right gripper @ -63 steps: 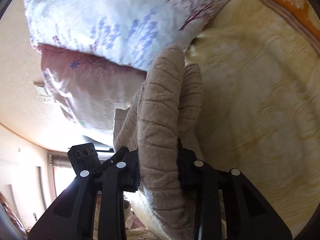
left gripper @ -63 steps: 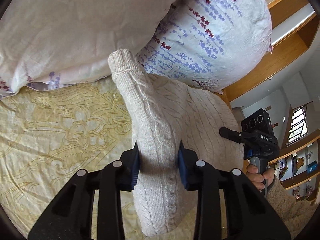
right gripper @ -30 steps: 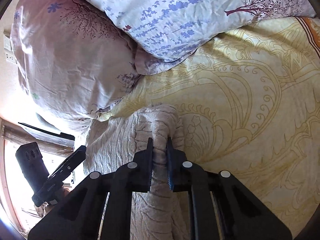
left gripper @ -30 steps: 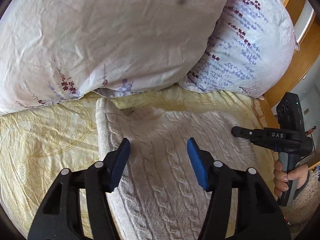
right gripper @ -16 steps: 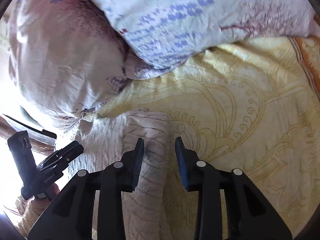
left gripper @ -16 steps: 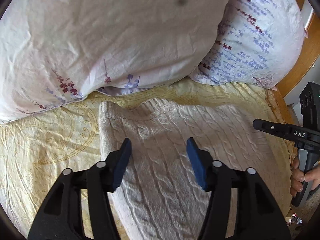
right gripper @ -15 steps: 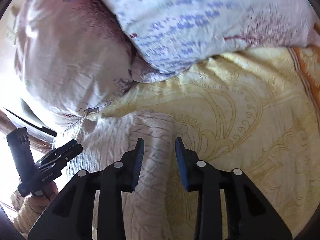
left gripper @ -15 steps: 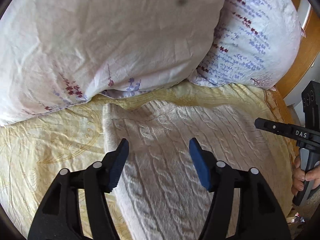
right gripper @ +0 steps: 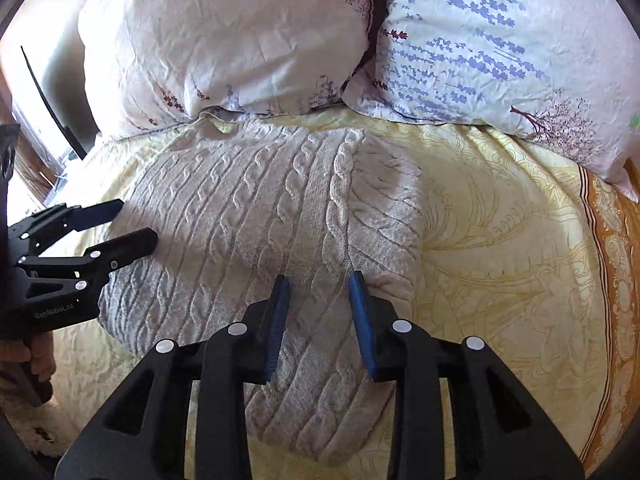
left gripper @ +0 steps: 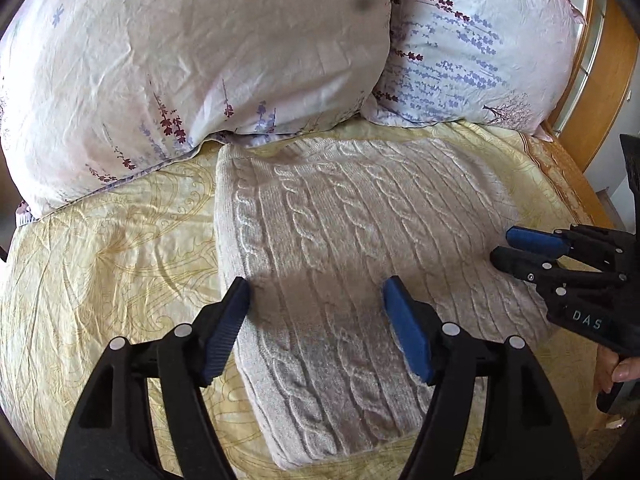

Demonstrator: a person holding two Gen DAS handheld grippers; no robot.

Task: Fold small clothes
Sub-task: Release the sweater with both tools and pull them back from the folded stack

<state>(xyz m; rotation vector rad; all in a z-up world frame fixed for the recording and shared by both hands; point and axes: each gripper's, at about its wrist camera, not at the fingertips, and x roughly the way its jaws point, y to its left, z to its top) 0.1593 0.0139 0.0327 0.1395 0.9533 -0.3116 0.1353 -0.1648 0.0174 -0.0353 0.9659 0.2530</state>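
Observation:
A cream cable-knit sweater (left gripper: pixel 340 220) lies folded flat on the yellow bedspread (left gripper: pixel 120 248), just below two pillows. My left gripper (left gripper: pixel 315 284) hovers over its near left part; its blue-padded jaws are opening wide and hold nothing, the knit lying under them untouched. In the right wrist view the same sweater (right gripper: pixel 240 208) fills the middle, and my right gripper (right gripper: pixel 318 279) stands open above its right edge, pads clear of the knit. Each gripper shows in the other's view: the right gripper (left gripper: pixel 504 245) at the sweater's right side, the left gripper (right gripper: pixel 136 220) at its left side.
Two floral pillows (left gripper: pixel 180 60) (left gripper: pixel 472 52) lean against the head of the bed, touching the sweater's far edge. A wooden bed frame (left gripper: pixel 612 72) runs along the right. A person's hand (left gripper: pixel 616 372) holds the right gripper's handle. Patterned bedspread (right gripper: pixel 500 260) spreads to the right of the sweater.
Both grippers let go of the sweater, laid it flat and drew back toward the near edge. The right jaws opened off the folded edge; the left jaws widened further.

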